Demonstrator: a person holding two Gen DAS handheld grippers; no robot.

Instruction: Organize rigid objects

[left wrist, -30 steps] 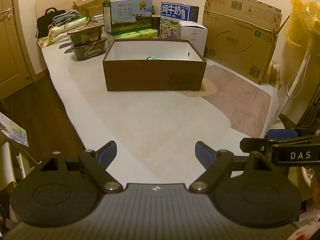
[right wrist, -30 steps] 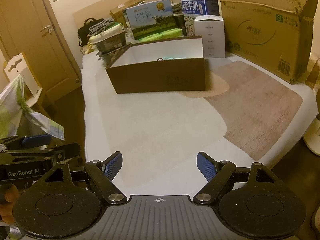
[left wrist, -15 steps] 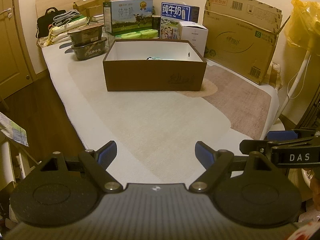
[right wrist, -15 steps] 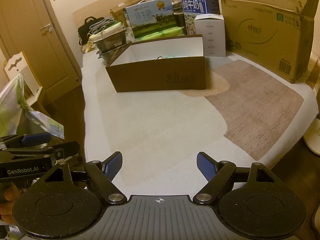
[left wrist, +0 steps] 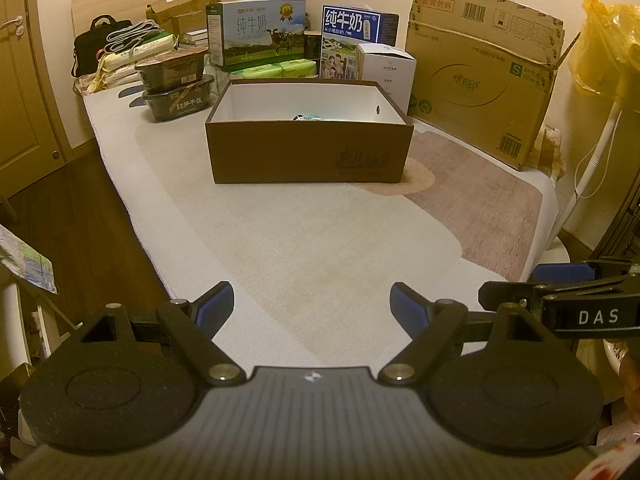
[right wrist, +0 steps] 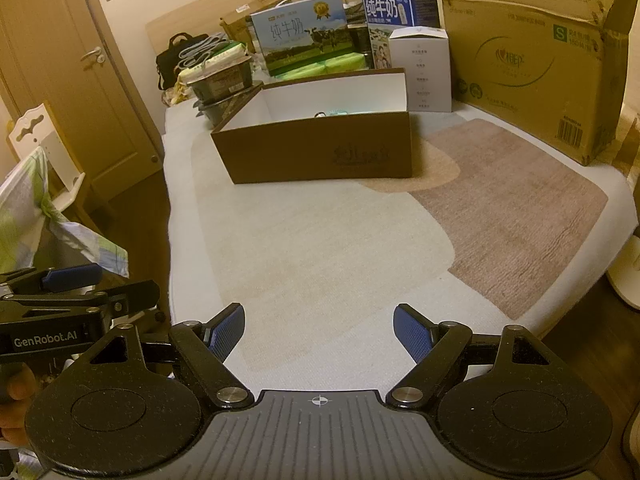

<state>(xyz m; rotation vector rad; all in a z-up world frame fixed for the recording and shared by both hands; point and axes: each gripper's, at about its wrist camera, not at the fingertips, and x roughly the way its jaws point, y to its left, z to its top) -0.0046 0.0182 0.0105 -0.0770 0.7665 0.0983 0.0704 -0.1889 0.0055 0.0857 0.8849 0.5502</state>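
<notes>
1. The left tool (left wrist: pixel 311 310) hangs over the near edge of the bed (left wrist: pixel 304 248), its blue-padded jaws spread wide with nothing between them.
2. The right tool (right wrist: pixel 319 330) hangs beside it over the same edge, jaws likewise spread and empty.
3. An open brown cardboard box with a white inside (left wrist: pixel 310 156) stands on the pale bedcover, well apart from both tools.
4. Inside the box, a small round pale-green object (left wrist: pixel 306 117) just shows above the front wall; what it is cannot be told.
5. Behind the box stand two milk cartons (left wrist: pixel 256 32), a white box (left wrist: pixel 386 70) and a large flattened cardboard carton (left wrist: pixel 480 72).
6. Two dark stacked food trays (left wrist: pixel 176 86) sit left of the box.
</notes>
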